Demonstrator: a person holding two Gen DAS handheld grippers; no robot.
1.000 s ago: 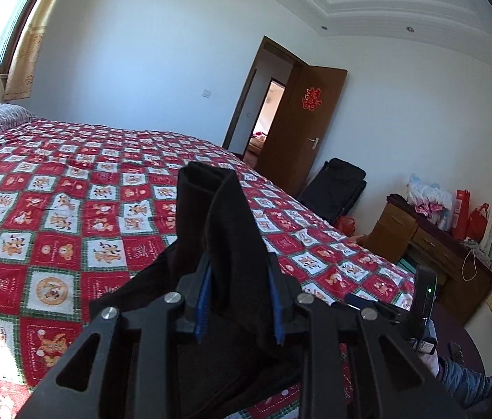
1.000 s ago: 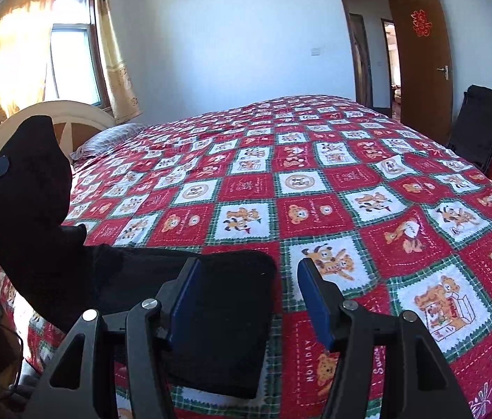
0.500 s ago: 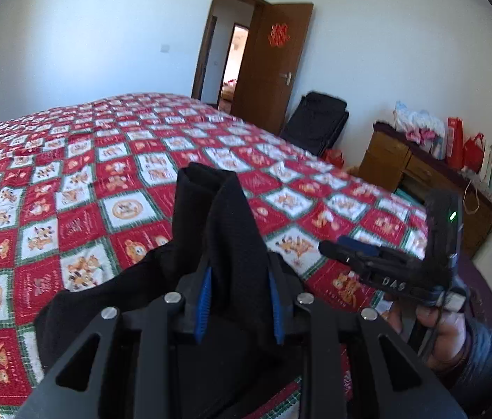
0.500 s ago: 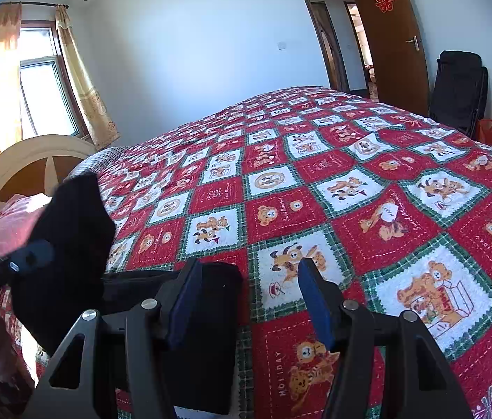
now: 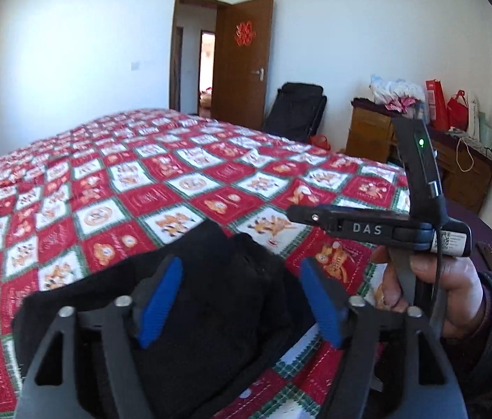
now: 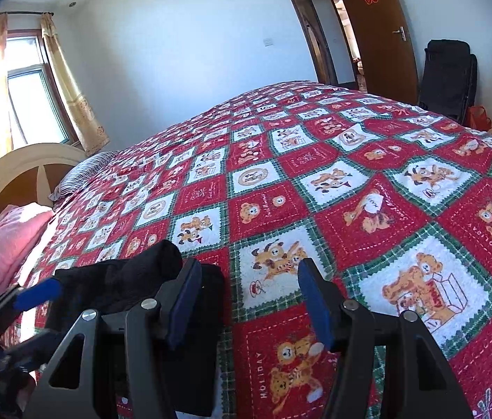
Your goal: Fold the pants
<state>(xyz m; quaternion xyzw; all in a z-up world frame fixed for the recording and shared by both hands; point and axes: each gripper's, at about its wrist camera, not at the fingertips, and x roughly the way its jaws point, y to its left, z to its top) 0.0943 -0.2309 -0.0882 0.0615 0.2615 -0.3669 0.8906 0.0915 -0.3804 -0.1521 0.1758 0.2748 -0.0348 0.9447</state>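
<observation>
The black pants (image 5: 218,279) lie in a folded heap on the red and white patchwork quilt (image 5: 162,195) near the bed's edge. My left gripper (image 5: 242,296) straddles the top fold; its jaws are opening and the blue pads (image 5: 158,296) stand clear of the cloth on both sides. In the right wrist view the pants (image 6: 134,279) sit left of my right gripper (image 6: 249,286), which is open over bare quilt, its left finger beside the cloth. A hand holds that gripper (image 5: 301,214) at the right of the left wrist view.
A pink folded blanket (image 6: 8,241), a striped pillow (image 6: 81,174) and a curved headboard (image 6: 12,160) lie at the bed's head. Beyond the bed stand an open brown door (image 5: 246,59), a black folded chair (image 5: 294,111) and a wooden dresser (image 5: 420,146) with bags.
The left gripper brought the raised black fold down onto the heap and its jaws spread apart, letting the cloth go. The right gripper stayed open, shifting only slightly.
</observation>
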